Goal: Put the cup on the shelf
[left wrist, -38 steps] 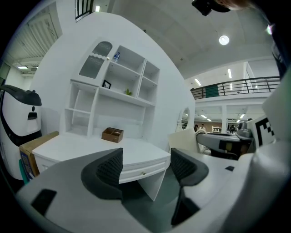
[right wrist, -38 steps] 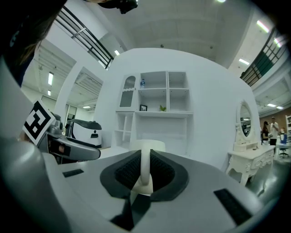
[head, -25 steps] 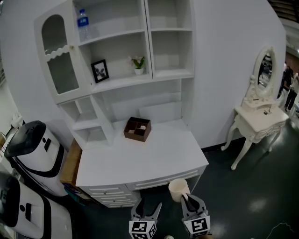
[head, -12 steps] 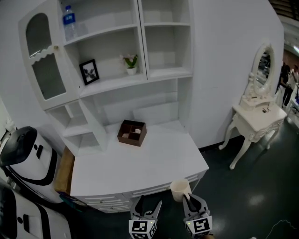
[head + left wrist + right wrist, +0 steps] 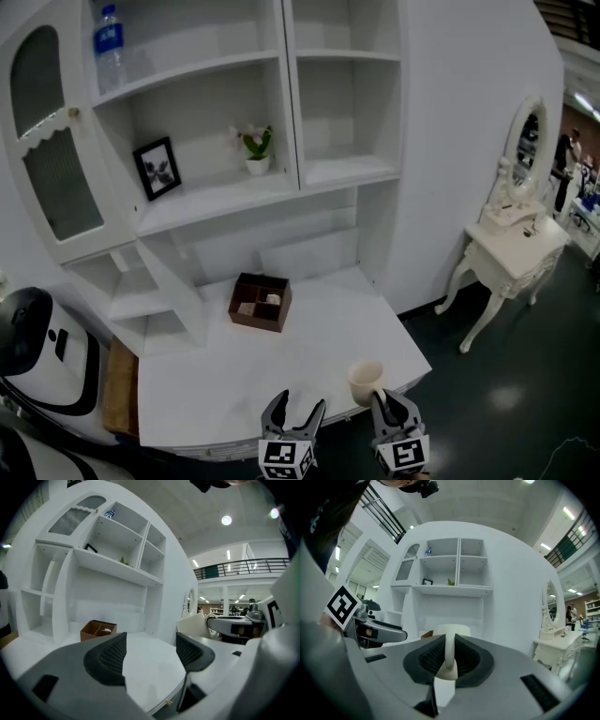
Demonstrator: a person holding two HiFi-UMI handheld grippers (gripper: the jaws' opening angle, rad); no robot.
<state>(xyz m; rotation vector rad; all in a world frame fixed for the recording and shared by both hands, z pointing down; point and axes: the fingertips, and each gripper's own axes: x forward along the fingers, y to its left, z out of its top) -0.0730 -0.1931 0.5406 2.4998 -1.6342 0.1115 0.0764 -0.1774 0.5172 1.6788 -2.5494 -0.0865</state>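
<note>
The cup (image 5: pixel 366 382) has come forward since the earlier frames and now hangs over the tabletop's (image 5: pixel 281 366) front edge. The right gripper (image 5: pixel 392 405) is clamped on its handle just behind it, probably to carry it upright toward the shelf (image 5: pixel 216 192), still well ahead. The left gripper (image 5: pixel 298 412) is spread and empty.

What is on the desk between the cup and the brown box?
Nothing. In the head view, the stretch of desk between the cup and the box is bare white top.
</note>
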